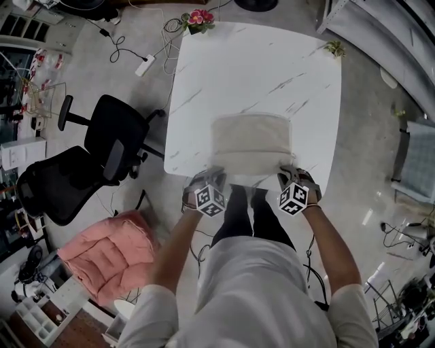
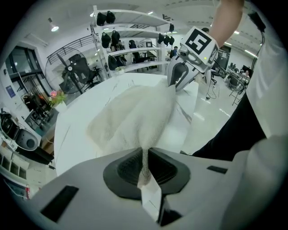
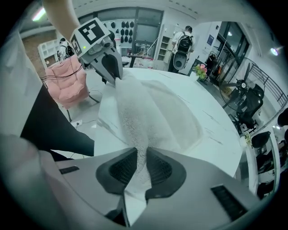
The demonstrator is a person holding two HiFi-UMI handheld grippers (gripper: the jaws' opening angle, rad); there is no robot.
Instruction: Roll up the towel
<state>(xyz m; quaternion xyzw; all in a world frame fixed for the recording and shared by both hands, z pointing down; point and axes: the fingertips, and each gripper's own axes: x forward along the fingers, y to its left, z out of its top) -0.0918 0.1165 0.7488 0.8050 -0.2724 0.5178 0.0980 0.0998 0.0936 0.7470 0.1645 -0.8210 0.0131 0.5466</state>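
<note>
A cream towel [image 1: 251,143] lies flat near the front edge of the white marble table [image 1: 251,68]. My left gripper [image 1: 215,175] is at the towel's near left corner and my right gripper [image 1: 288,172] at its near right corner. In the left gripper view the left gripper [image 2: 145,168] is shut on a pinched fold of the towel [image 2: 130,117], with the right gripper [image 2: 177,81] across from it. In the right gripper view the right gripper [image 3: 138,168] is shut on the towel's [image 3: 157,112] edge, which rises slightly between both grips. The left gripper [image 3: 114,74] shows beyond.
A pot of pink flowers [image 1: 198,20] stands at the table's far left corner and a small plant [image 1: 334,47] at its far right corner. Left of the table are a black office chair [image 1: 88,163] and a pink cushioned seat [image 1: 109,255]. A power strip [image 1: 144,64] lies on the floor.
</note>
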